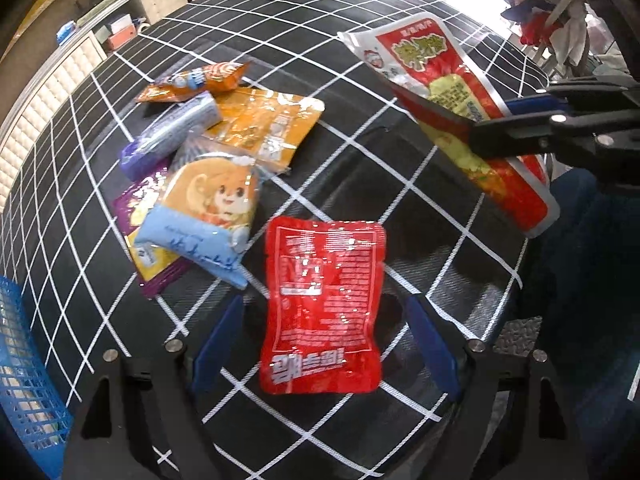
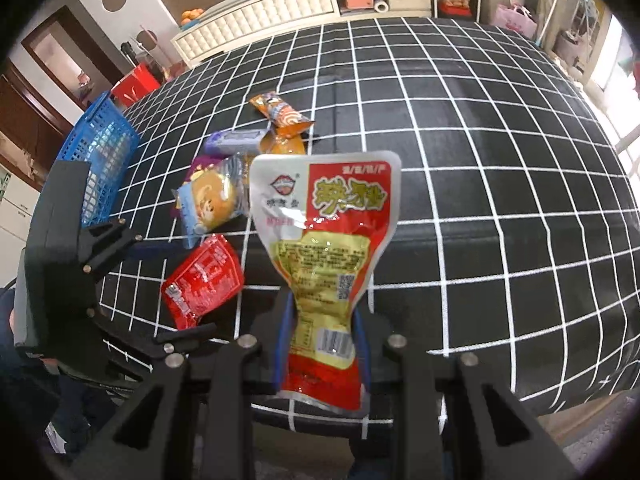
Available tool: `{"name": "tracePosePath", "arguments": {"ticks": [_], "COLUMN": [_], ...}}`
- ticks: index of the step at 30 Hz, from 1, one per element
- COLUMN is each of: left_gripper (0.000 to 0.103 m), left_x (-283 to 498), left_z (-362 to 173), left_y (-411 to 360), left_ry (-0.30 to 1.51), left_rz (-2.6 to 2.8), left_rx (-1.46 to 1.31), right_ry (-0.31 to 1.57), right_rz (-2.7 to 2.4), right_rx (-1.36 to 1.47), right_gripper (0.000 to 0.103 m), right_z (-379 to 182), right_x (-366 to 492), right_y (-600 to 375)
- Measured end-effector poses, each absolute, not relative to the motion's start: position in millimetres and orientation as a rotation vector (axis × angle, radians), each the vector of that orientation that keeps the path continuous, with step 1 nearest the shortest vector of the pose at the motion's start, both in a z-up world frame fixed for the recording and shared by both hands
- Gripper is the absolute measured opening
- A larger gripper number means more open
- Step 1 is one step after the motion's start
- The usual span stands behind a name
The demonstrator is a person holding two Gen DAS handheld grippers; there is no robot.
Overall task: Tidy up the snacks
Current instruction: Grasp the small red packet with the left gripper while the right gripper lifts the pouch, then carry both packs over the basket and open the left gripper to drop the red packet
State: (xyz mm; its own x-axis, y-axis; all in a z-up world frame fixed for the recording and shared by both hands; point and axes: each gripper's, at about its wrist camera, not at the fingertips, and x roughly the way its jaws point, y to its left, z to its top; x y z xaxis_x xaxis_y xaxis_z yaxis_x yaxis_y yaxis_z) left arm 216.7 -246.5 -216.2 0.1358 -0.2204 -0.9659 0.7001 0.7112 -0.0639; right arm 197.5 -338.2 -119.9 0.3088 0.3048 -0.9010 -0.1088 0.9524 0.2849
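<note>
My right gripper is shut on a long red, white and yellow snack packet and holds it above the table; both also show in the left wrist view, the gripper and the packet. My left gripper is open, its blue pads either side of a small red packet that lies flat on the cloth. A pile of snacks lies beyond it: a blue and orange cartoon packet, an orange packet, a purple packet and an orange stick packet.
A blue plastic basket stands at the table's left edge, also in the right wrist view. The black cloth with a white grid covers the table. Shelves and a white cabinet stand behind the table.
</note>
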Motion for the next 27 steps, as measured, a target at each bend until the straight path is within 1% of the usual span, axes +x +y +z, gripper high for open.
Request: {"name": "tracePosePath", "arguments": {"ticks": [2, 3, 4, 5, 6, 7, 8, 12, 16, 21, 27], "left_gripper": [0.066, 0.058, 0.053, 0.044, 0.038, 0.035, 0.026, 0.023, 0.023, 0.023, 0.023], "left_x": [213, 211, 210, 208, 207, 206, 205, 199, 197, 199, 200], "left_z": [-217, -217, -217, -217, -216, -215, -213, -208, -191, -152, -101], "left_y": [-251, -251, -254, -256, -253, -250, -246, -235, -214, -181, -123], "left_ry": [1.258, 1.243, 1.237, 1.227, 1.227, 1.231, 1.235, 1.207, 1.182, 1.107, 1.024], "left_rz": [-0.695, -0.692, -0.699, -0.706, -0.71, -0.711, -0.72, -0.685, -0.668, -0.633, -0.545], "left_rx": [0.484, 0.496, 0.492, 0.488, 0.474, 0.447, 0.412, 0.416, 0.352, 0.329, 0.285], "right_ry": [1.227, 1.226, 1.226, 1.225, 1.223, 1.222, 1.22, 1.229, 1.221, 1.195, 1.143], "right_rz": [0.276, 0.277, 0.278, 0.278, 0.279, 0.277, 0.272, 0.283, 0.299, 0.327, 0.389], "right_rx": [0.189, 0.189, 0.189, 0.188, 0.187, 0.188, 0.192, 0.199, 0.167, 0.113, 0.055], "right_gripper": [0.032, 0.032, 0.032, 0.032, 0.032, 0.032, 0.032, 0.032, 0.032, 0.032, 0.032], "right_z": [-120, -119, -119, -118, -117, -117, -116, -113, -102, -79, -45], "right_x": [197, 197, 197, 197, 197, 197, 197, 195, 191, 193, 200], "right_y": [-340, -340, -339, -339, -338, -337, -337, -330, -315, -291, -249]}}
